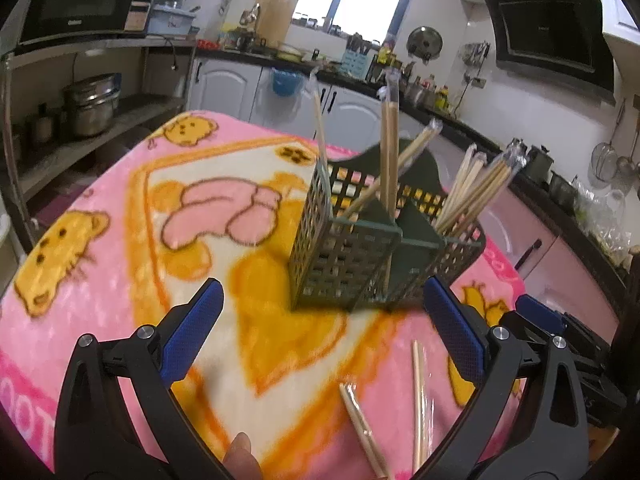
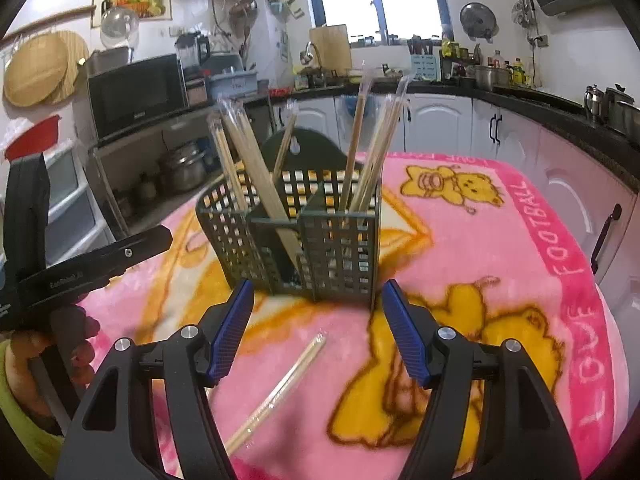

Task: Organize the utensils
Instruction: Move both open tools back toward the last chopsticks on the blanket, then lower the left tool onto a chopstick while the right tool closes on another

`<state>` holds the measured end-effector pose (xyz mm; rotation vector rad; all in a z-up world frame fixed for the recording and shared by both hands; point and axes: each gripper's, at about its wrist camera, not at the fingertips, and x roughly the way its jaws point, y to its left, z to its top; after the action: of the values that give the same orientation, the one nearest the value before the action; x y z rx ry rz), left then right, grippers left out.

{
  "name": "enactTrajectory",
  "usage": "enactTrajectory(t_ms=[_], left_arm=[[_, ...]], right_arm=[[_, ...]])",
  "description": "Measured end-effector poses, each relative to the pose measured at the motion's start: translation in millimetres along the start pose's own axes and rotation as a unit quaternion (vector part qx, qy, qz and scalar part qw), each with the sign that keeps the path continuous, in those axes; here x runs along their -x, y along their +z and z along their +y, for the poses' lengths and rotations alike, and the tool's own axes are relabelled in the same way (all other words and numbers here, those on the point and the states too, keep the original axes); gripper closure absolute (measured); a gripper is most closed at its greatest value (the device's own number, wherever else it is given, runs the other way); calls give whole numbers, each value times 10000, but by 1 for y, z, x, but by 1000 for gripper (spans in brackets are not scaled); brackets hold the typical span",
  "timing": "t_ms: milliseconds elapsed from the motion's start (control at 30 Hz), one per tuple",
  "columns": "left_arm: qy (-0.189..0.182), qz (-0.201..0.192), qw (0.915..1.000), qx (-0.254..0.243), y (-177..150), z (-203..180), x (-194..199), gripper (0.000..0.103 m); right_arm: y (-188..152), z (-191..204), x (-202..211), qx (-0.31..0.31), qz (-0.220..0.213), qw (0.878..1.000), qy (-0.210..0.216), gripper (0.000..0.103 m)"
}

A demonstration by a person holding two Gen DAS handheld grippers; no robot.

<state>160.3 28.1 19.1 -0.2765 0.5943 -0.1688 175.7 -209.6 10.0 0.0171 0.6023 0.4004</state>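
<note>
Bare blanket is left free on both sides of the green basket. From above, entry is blocked by upright wrapped chopsticks; another pair lies in front.

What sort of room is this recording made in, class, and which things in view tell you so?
Almost certainly a home kitchen. A microwave oven sits on a shelf, a range hood hangs on the wall, and stacked steel pots sit on open shelving beside white counter cabinets.
</note>
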Motion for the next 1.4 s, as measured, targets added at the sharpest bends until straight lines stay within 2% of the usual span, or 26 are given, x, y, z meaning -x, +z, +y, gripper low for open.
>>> enactTrajectory(t_ms=[200,433,500,700,967,1200,1300,1333,1400], left_arm=[[19,281,9996,-72,-14,0,-6,11],[-31,641,9978,-182,-30,-3,-14,12],[-103,765,9968,-225,-34,-5,-17,23],[-325,1175,9923,-196,-47,-6,-28,44],[-712,1690,9830,69,-65,-1,-40,53],[-597,1791,9820,-95,-67,-9,-48,56],[-513,1812,9819,-211,-66,-12,-51,57],[-469,1818,9819,-250,-66,-14,-53,58],[-409,1809,9818,-403,-65,-18,-56,62]], right_arm=[[-10,-4,-7,-121,286,9995,67,39],[-17,-5,-17,-109,582,9981,149,51],[-18,-6,-21,-126,677,9975,175,54],[-21,-10,-34,-177,981,9947,236,61],[-24,-12,-56,-277,1400,9891,357,63],[-22,-18,-92,-437,1845,9809,442,64],[-21,-19,-101,-441,1884,9802,418,69],[-20,-17,-101,-375,1870,9809,373,75],[-20,-16,-100,-357,1791,9825,364,80]])
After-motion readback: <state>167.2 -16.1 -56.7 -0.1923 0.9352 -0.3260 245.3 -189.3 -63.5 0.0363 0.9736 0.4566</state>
